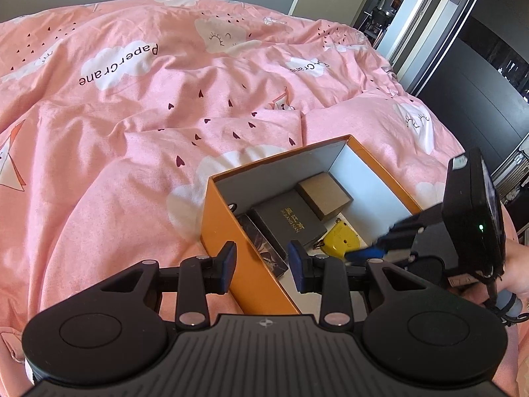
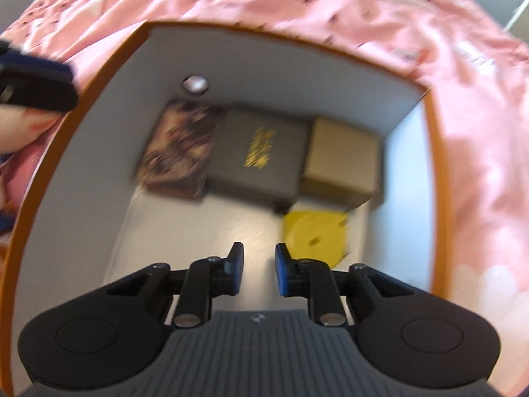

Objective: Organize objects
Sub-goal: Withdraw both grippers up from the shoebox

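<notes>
An orange box (image 1: 228,231) with white inner walls lies open on the bed. Inside it a patterned box (image 1: 264,248), a dark box with gold lettering (image 1: 291,221) and a tan box (image 1: 324,195) sit in a row, with a small yellow object (image 1: 340,243) in front of them. My left gripper (image 1: 263,258) is open and straddles the box's near wall without pressing it. My right gripper (image 2: 259,264) points down into the box (image 2: 436,165) beside the yellow object (image 2: 317,235). Its jaws stand a little apart, with nothing between them.
The box rests on a rumpled pink duvet (image 1: 165,99) printed with clouds. A doorway (image 1: 380,10) and a dark cabinet (image 1: 479,92) lie beyond the bed's right edge. A person's hand (image 1: 515,271) holds the right gripper. The right wrist view is motion-blurred.
</notes>
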`<state>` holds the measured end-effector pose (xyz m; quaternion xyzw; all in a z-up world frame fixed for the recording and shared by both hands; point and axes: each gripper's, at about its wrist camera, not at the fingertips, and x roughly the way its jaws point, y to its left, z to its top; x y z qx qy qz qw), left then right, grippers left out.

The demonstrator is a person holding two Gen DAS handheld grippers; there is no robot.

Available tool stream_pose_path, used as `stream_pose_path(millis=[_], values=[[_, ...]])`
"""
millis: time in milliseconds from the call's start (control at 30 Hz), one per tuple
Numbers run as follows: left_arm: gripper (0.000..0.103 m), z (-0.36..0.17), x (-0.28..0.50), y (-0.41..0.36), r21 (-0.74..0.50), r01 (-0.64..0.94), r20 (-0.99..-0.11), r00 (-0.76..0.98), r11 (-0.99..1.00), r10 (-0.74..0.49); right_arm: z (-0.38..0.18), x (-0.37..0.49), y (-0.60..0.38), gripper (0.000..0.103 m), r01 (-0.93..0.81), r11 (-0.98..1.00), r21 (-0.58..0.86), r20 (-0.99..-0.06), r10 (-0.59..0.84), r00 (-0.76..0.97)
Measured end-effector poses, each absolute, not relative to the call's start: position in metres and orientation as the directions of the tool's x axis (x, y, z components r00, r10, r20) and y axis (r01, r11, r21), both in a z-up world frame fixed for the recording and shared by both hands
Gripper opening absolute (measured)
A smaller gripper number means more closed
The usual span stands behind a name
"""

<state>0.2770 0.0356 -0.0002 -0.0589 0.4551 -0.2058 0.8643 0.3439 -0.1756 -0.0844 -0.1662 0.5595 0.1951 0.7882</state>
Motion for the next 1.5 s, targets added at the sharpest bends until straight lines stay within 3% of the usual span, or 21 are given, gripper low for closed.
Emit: stream_pose_path(millis=[267, 467, 733, 967, 1100, 1267, 1500], values=[[0.038, -0.005, 0.278, 0.040, -0.294, 0.291, -0.768, 0.495, 0.910, -0.406, -0.087, 0.336, -0.196, 0.015, -0.406, 0.914, 0.019, -0.948, 0.145, 0.283], [0.038, -0.008, 0.278, 0.044, -0.295, 0.285, -0.769, 0.496, 0.912, -0.403, -0.087, 0.344, -0.207, 0.012, -0.329, 0.944, -0.014, -0.938, 0.101, 0.332], [0.038, -0.008, 0.278, 0.043, -0.293, 0.288, -0.770, 0.495, 0.912, -0.404, -0.089, 0.333, -0.206, 0.012, -0.396, 0.917, -0.051, -0.936, 0.094, 0.339], [0.038, -0.008, 0.277, 0.037, -0.293, 0.299, -0.768, 0.492, 0.908, -0.410, -0.087, 0.320, -0.204, 0.011, -0.457, 0.866, -0.202, -0.943, -0.046, 0.330], [0.038, -0.007, 0.276, 0.036, -0.290, 0.298, -0.769, 0.492, 0.909, -0.407, -0.090, 0.321, -0.202, 0.010, -0.467, 0.855, -0.226, -0.936, -0.057, 0.348], [0.038, -0.004, 0.275, 0.035, -0.279, 0.295, -0.775, 0.493, 0.914, -0.396, -0.090, 0.324, -0.207, 0.006, -0.454, 0.870, -0.195, -0.938, -0.030, 0.346], [0.038, 0.012, 0.260, 0.039, -0.253, 0.308, -0.782, 0.494, 0.917, -0.381, -0.058, 0.297, -0.213, 0.013, -0.429, 0.895, -0.125, -0.925, 0.051, 0.376]])
